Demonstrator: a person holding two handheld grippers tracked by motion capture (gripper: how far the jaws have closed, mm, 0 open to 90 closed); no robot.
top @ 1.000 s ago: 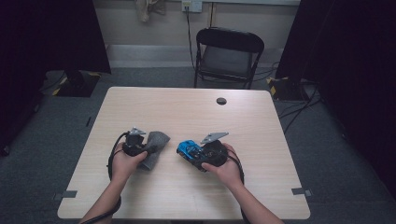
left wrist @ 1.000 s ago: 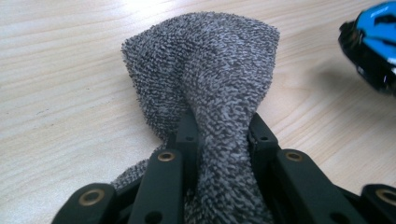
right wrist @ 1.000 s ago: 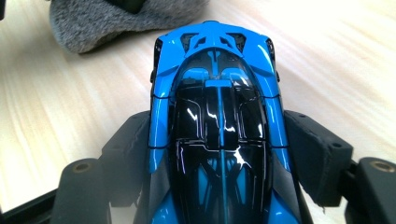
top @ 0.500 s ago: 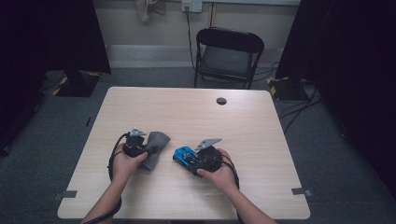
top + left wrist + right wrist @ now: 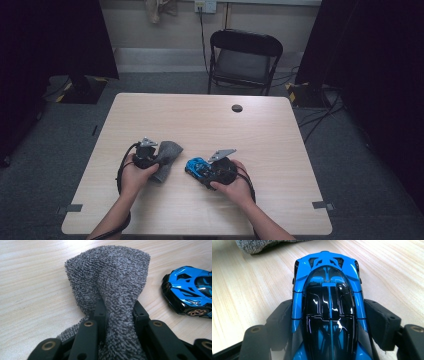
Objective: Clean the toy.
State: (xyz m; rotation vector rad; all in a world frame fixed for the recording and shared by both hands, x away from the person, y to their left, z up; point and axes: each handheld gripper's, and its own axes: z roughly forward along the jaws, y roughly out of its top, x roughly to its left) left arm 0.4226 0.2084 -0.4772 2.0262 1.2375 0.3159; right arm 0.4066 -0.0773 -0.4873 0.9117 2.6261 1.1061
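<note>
A grey terry cloth (image 5: pixel 166 159) lies on the wooden table (image 5: pixel 260 135), left of centre. My left gripper (image 5: pixel 154 159) is shut on the cloth (image 5: pixel 110 282), bunching it between the two black jaws. A blue and black toy car (image 5: pixel 196 167) sits just right of the cloth. My right gripper (image 5: pixel 200 171) is shut on the toy car (image 5: pixel 328 302), one jaw pressed against each of its sides. In the left gripper view the car (image 5: pixel 190 293) rests on the table to the right, close to the cloth.
A small black round disc (image 5: pixel 237 108) lies near the table's far edge. A black folding chair (image 5: pixel 243 60) stands behind the table. Cables trail from both grippers toward the person's forearms.
The right gripper with the car has moved a little to the left, closer to the cloth. The left gripper has kept still.
</note>
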